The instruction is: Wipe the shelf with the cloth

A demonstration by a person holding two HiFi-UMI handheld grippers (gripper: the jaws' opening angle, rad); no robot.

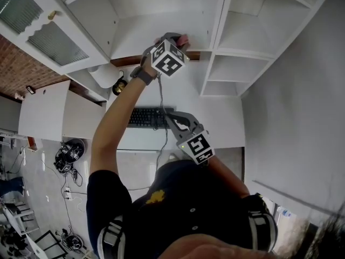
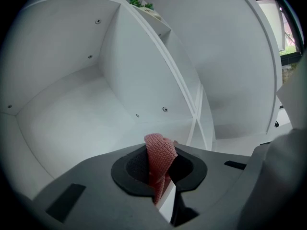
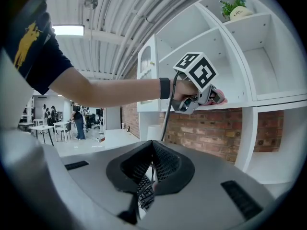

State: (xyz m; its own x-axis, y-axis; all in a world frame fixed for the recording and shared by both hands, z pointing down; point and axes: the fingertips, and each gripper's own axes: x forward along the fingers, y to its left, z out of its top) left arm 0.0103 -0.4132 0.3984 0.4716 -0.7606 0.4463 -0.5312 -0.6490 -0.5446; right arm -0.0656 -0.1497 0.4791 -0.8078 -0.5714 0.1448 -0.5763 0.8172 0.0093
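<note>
In the head view, the left claw (image 1: 179, 38) holds the cloth (image 1: 184, 39) at the shelf (image 1: 135, 42) front edge, with the right claw (image 1: 170, 117) low. The left gripper view shows the jaws pinching the cloth; most of the board probably remains to wipe. The right gripper view shows jaws pressed together, empty.

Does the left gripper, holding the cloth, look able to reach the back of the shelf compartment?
Probably yes: the left gripper, shut on the cloth, is at the shelf, whose compartment ahead shows nothing in the way.

2 grippers, left gripper (image 1: 177, 38) and right gripper (image 1: 171, 116); 1 cloth (image 2: 160, 152); 1 keyboard (image 1: 146, 117); 1 potted plant (image 3: 234, 8).
</note>
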